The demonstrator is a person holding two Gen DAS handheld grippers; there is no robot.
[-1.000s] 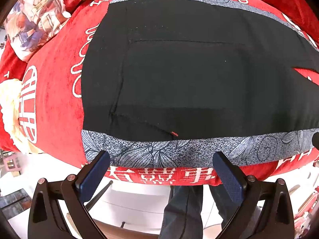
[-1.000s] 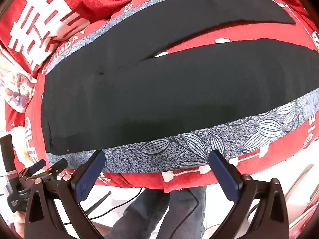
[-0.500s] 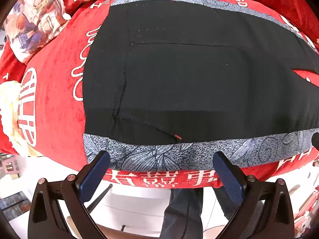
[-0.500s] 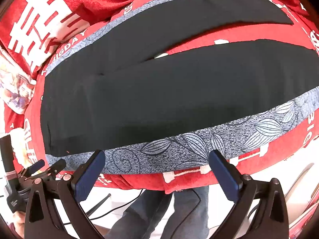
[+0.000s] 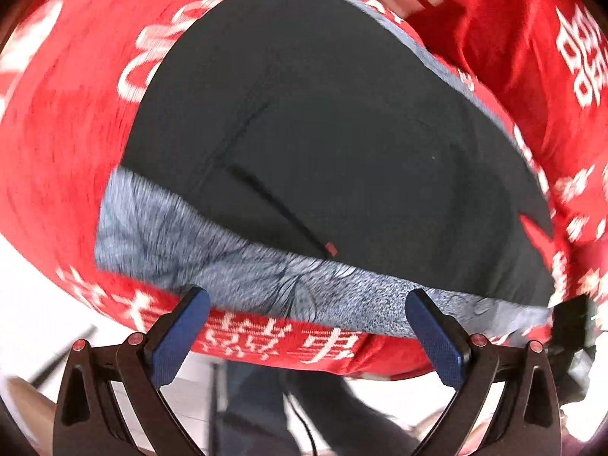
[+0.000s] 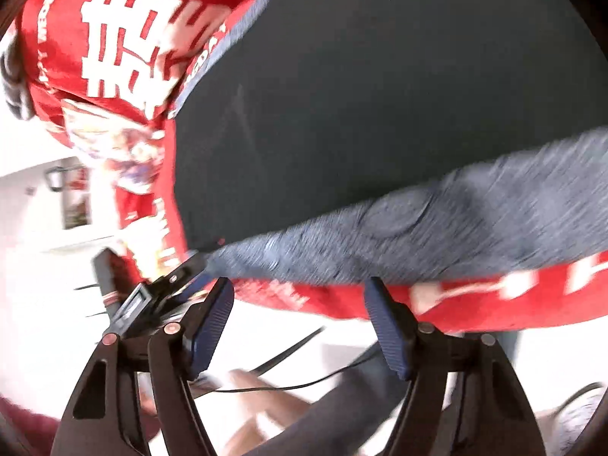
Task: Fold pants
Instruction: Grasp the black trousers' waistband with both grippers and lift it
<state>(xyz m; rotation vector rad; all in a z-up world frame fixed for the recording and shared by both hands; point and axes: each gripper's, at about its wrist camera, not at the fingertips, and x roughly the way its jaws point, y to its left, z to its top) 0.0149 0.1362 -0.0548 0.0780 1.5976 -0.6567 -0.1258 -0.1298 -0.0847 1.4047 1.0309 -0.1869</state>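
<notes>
Black pants (image 5: 342, 144) with a grey leaf-patterned side stripe (image 5: 266, 277) lie flat on a red cloth-covered table (image 5: 64, 121). In the left wrist view my left gripper (image 5: 304, 323) is open and empty, just off the table's near edge below the stripe. In the right wrist view the pants (image 6: 380, 95) fill the upper frame, the stripe (image 6: 437, 228) runs along their near edge. My right gripper (image 6: 300, 319) is open and empty, close below the stripe. The left gripper's body (image 6: 152, 296) shows at its left. Both views are motion-blurred.
The red cloth carries white lettering (image 6: 129, 49). A printed cushion (image 6: 125, 155) lies at the table's left end. The person's dark trouser legs (image 5: 304, 410) and cables (image 6: 296, 380) are below the table edge, over a white floor.
Both grippers have swung sharply, towards the waist end of the pants and closer to the near edge. The right gripper's fingers stand narrower than before. Nothing has been grasped.
</notes>
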